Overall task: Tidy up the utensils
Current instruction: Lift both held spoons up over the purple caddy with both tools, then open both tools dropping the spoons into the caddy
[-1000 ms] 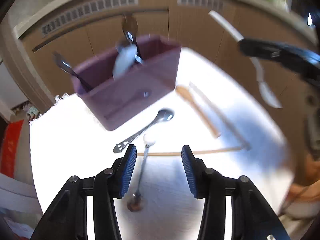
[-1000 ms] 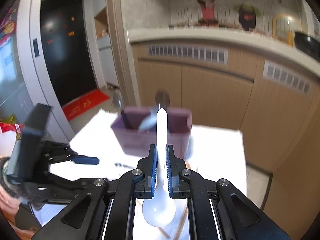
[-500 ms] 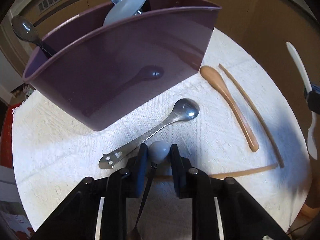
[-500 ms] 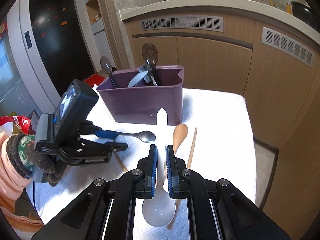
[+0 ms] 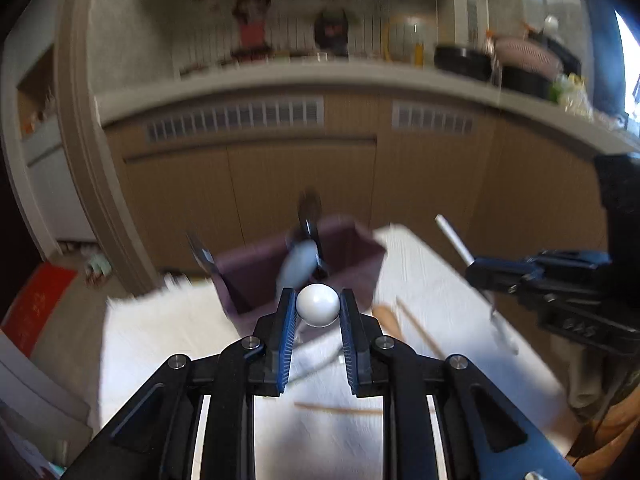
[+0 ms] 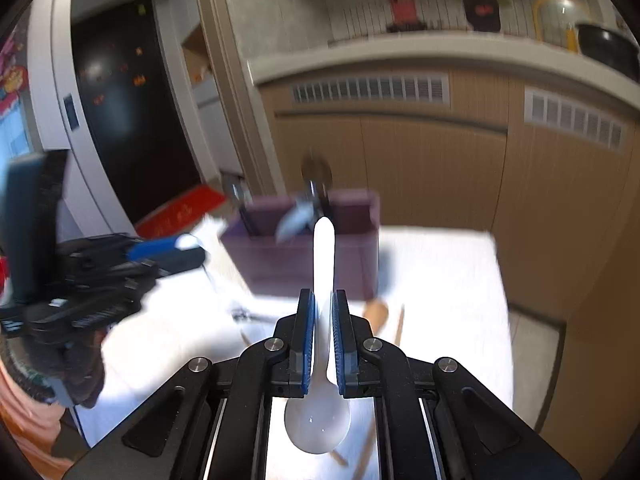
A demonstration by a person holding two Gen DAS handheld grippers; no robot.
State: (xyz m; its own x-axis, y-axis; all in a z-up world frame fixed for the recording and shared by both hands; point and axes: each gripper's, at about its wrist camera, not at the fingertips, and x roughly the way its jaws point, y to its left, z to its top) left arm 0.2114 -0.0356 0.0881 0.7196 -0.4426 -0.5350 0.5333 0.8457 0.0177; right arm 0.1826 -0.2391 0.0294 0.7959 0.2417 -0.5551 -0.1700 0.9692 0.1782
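My left gripper (image 5: 318, 309) is shut on the white ball end of a thin small spoon (image 5: 318, 305), held up above the white towel (image 5: 160, 340). Behind it stands the purple utensil holder (image 5: 356, 252) with several utensils in it. My right gripper (image 6: 320, 312) is shut on the handle of a white plastic spoon (image 6: 323, 256), whose bowl (image 6: 318, 420) lies back between the arms. The right view shows the purple holder (image 6: 296, 260) straight ahead and the left gripper (image 6: 168, 246) at the left. The left view has the right gripper (image 5: 492, 276) at the right.
A wooden spoon (image 6: 378, 312), wooden chopsticks (image 6: 400, 324) and a metal spoon (image 6: 244, 314) lie on the towel in front of the holder. One more chopstick (image 5: 340, 408) lies crosswise nearer me. Wooden cabinets (image 5: 304, 176) stand behind the table. A gloved hand (image 6: 80, 364) holds the left gripper.
The left gripper came down, closed on the white ball of the small spoon and lifted it off the towel. The right gripper kept its hold on the white spoon and hardly moved.
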